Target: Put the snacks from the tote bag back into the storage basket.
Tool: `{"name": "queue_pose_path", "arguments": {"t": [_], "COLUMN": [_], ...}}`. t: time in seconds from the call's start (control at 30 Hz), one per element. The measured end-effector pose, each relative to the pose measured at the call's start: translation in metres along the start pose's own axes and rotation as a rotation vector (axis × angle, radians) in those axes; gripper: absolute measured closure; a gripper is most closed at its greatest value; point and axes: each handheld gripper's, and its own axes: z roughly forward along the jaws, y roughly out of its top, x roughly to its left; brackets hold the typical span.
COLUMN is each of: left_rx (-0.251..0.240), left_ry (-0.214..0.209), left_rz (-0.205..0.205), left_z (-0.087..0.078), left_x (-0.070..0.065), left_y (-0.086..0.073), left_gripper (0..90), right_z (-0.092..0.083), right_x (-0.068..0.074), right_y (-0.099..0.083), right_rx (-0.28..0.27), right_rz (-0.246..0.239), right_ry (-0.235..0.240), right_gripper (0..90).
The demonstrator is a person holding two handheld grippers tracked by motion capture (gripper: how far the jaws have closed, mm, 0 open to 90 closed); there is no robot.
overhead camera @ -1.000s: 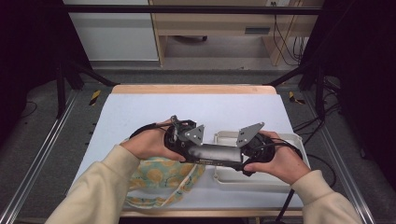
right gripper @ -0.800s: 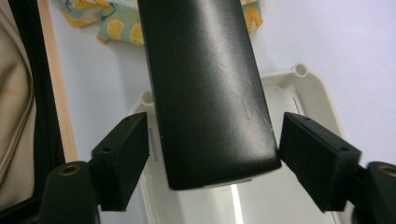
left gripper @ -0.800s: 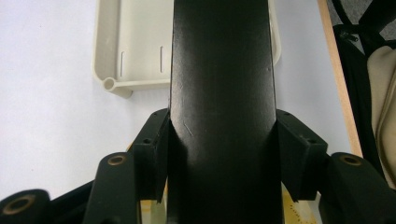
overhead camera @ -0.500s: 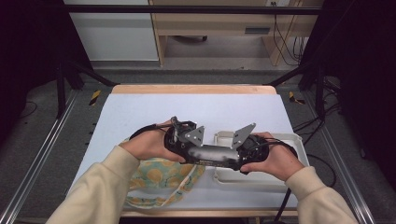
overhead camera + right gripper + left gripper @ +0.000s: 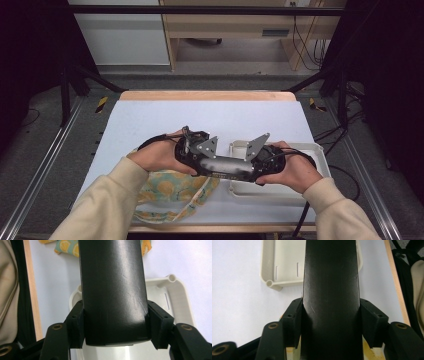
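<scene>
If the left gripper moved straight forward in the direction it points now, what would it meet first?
The left gripper points along the black case clamped in its jaws, toward the right gripper, which grips the other end. It would probably meet that gripper first; the white tray lies below, though depth is uncertain.

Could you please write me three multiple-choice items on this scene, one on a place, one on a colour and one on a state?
1. Where does the patterned cloth lie?
A. In the tray
B. On the table, near its front edge and left of the tray
C. On the floor

2. What colour is the tray?
A. Cream white
B. Red
C. Blue

3. How is the black case held?
A. It lies loose in the tray
B. Only the left gripper clamps it
C. The left gripper and the right gripper each clamp one end

Key: 1 B, the high view shows it beside the tray; 2 A, its rim is pale; 3 C, both gripper views show jaws pressed on its sides.
</scene>
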Motion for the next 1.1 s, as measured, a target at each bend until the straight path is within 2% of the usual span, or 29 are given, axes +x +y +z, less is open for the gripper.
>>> {"name": "queue_pose_path", "arguments": {"t": [0.03, 0.07, 0.17, 0.37, 0.47, 0.6, 0.73, 0.87, 1.0, 1.1], "left_rx": [-0.012, -0.022, -0.066, -0.076, -0.101, -0.088, -0.12, -0.121, -0.144, -0.145], "left_ry": [0.011, 0.013, 0.036, 0.088, 0.096, 0.127, 0.154, 0.181, 0.188, 0.192], "left_rz": [-0.022, -0.034, -0.069, -0.134, -0.162, -0.202, -0.252, -0.271, -0.308, -0.316], "left_z": [-0.001, -0.001, -0.005, -0.017, -0.024, -0.032, -0.038, -0.04, -0.042, -0.041], "left_x": [0.001, 0.002, 0.003, 0.004, 0.002, 0.002, 0.001, -0.003, -0.007, -0.011], "left_y": [-0.002, -0.003, -0.009, -0.021, -0.029, -0.044, -0.06, -0.07, -0.077, -0.081], "left_gripper": [38.0, 31.6, 25.0, 14.5, 10.2, 8.5, 7.8, 7.8, 7.6, 7.6], "right_z": [-0.001, -0.001, -0.005, -0.013, -0.017, -0.024, -0.03, -0.035, -0.039, -0.04], "right_x": [-0.001, -0.001, -0.004, -0.008, -0.011, -0.016, -0.022, -0.028, -0.031, -0.032], "right_y": [-0.001, -0.002, -0.009, -0.026, -0.038, -0.056, -0.078, -0.097, -0.108, -0.114], "right_rx": [0.0, -0.012, -0.029, -0.033, -0.029, -0.044, -0.057, -0.07, -0.07, -0.07], "right_rz": [0.001, 0.007, 0.022, 0.033, 0.045, 0.071, 0.109, 0.142, 0.144, 0.144], "right_ry": [0.0, -0.002, -0.003, -0.009, -0.015, -0.028, -0.044, -0.057, -0.058, -0.055], "right_gripper": [42.0, 42.1, 42.3, 42.4, 42.3, 42.4, 42.3, 42.4, 42.4, 42.4]}}
